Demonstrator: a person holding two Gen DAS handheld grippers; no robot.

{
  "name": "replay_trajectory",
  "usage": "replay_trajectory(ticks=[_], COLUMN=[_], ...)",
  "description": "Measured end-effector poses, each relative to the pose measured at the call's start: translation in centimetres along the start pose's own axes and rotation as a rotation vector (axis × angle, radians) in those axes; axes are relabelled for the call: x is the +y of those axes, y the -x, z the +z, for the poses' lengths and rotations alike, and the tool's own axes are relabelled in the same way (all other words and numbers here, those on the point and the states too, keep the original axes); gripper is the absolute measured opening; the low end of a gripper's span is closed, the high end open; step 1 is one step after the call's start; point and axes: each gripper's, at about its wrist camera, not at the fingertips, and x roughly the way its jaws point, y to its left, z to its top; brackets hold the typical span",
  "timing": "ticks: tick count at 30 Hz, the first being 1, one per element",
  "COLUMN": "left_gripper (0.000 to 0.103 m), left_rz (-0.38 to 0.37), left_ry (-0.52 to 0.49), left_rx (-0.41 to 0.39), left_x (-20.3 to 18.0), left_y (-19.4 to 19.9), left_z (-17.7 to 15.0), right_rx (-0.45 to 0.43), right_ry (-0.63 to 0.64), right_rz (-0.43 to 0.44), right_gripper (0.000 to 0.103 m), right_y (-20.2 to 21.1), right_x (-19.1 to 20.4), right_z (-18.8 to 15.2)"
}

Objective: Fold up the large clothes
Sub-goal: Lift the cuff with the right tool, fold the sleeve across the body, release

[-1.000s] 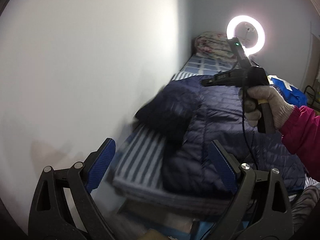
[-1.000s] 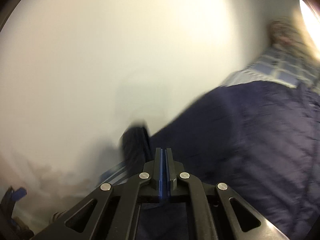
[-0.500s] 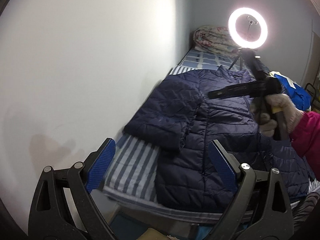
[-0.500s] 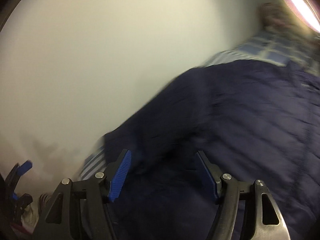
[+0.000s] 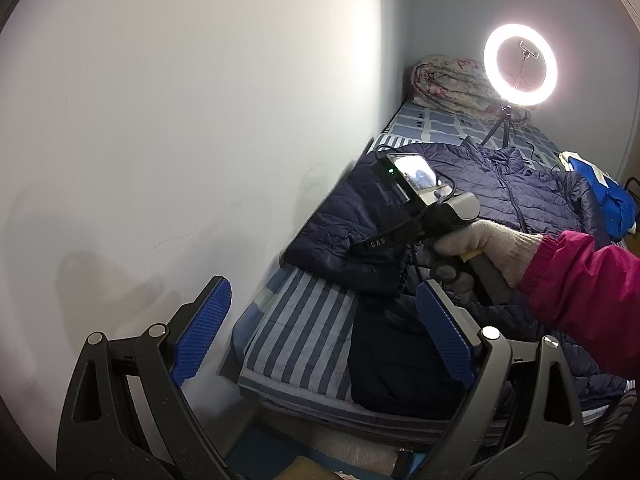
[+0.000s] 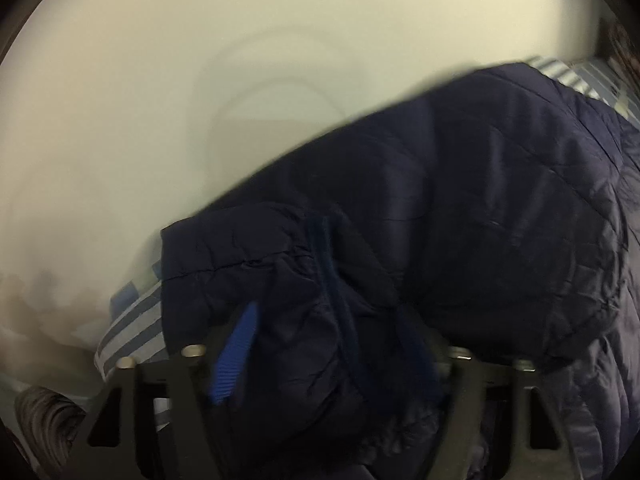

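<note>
A navy quilted jacket [image 5: 500, 196] lies spread on the striped bed sheet [image 5: 304, 320], its left sleeve [image 5: 340, 236] lying beside the wall. A gloved hand [image 5: 480, 244] in a pink sleeve holds my right gripper [image 5: 372, 244] down on that sleeve's cuff. In the right wrist view the cuff [image 6: 304, 280] bulges up between the spread fingers of my right gripper [image 6: 326, 308]; its jaws are closing. One blue pad [image 6: 236, 352] shows, the other is hidden by fabric. My left gripper [image 5: 322, 284] hangs open above the bed's near end, holding nothing.
The white wall [image 5: 180, 140] runs close along the bed's left side. A lit ring light [image 5: 520, 66] on a tripod stands at the bed's far end beside a rolled quilt [image 5: 448, 84]. Blue cloth [image 5: 604, 196] lies at the right edge.
The right gripper opened from shut and dropped onto the sleeve cuff, which now sits between its fingers. The sleeve fell from mid-air onto the bed. The left gripper stayed open.
</note>
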Motion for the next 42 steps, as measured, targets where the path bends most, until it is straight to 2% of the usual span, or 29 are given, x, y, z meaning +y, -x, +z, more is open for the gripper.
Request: replay_trajectory(ticks=[1, 3, 8, 12, 16, 20, 22, 25, 29, 34, 39, 42], left_gripper=[0.096, 0.096, 0.096, 0.096, 0.096, 0.096, 0.096, 0.096, 0.096, 0.096, 0.096, 0.096], left_rz=[-0.006, -0.022, -0.099, -0.184, -0.293, -0.322, -0.326, -0.325, -0.312, -0.294, -0.283, -0.286], left_ry=[-0.006, -0.022, -0.072, -0.099, -0.186, -0.216, -0.222, -0.211, -0.209, -0.214, -0.219, -0.22], left_rx=[0.0, -0.005, -0.037, -0.08, -0.115, -0.113, -0.081, -0.062, -0.068, -0.068, -0.066, -0.07], left_x=[-0.3, -1.0, -4.5, -8.6, -14.0, -16.0, -16.4, -16.5, -16.5, -16.7, -16.7, -17.0], left_y=[-0.2, -0.6, -1.8, -2.4, -3.1, -4.3, -5.4, -6.4, -6.6, -6.4, -6.9, -6.7], left_z=[0.2, 0.6, 2.5, 4.4, 5.0, 4.0, 3.8, 4.1, 4.4, 3.9, 4.0, 4.1], right_rx=[0.011, -0.009, -0.18, -0.314, -0.407, -0.467, -0.469, -0.402, -0.371, -0.425, -0.449, -0.357], right_ry=[-0.005, -0.025, -0.088, -0.154, -0.239, -0.39, -0.469, -0.575, -0.644, -0.718, -0.743, -0.758], right_rz=[0.021, 0.04, 0.043, -0.042, -0.152, -0.321, -0.454, -0.634, -0.666, -0.699, -0.796, -0.827], right_gripper=[0.013, 0.008, 0.005, 0.005, 0.005, 0.005, 0.005, 0.005, 0.005, 0.005, 0.005, 0.004], right_y=[0.0, 1.2, 8.6, 14.9, 19.3, 23.1, 24.0, 23.8, 23.2, 23.9, 26.0, 24.2], right_x=[0.1, -0.2, -3.4, -8.4, -14.0, -21.3, -24.5, -28.8, -31.4, -32.8, -34.2, -35.2], right_z=[-0.1, -0.4, -0.8, -1.3, -3.2, -7.0, -9.0, -12.6, -14.8, -16.0, -17.4, -18.5])
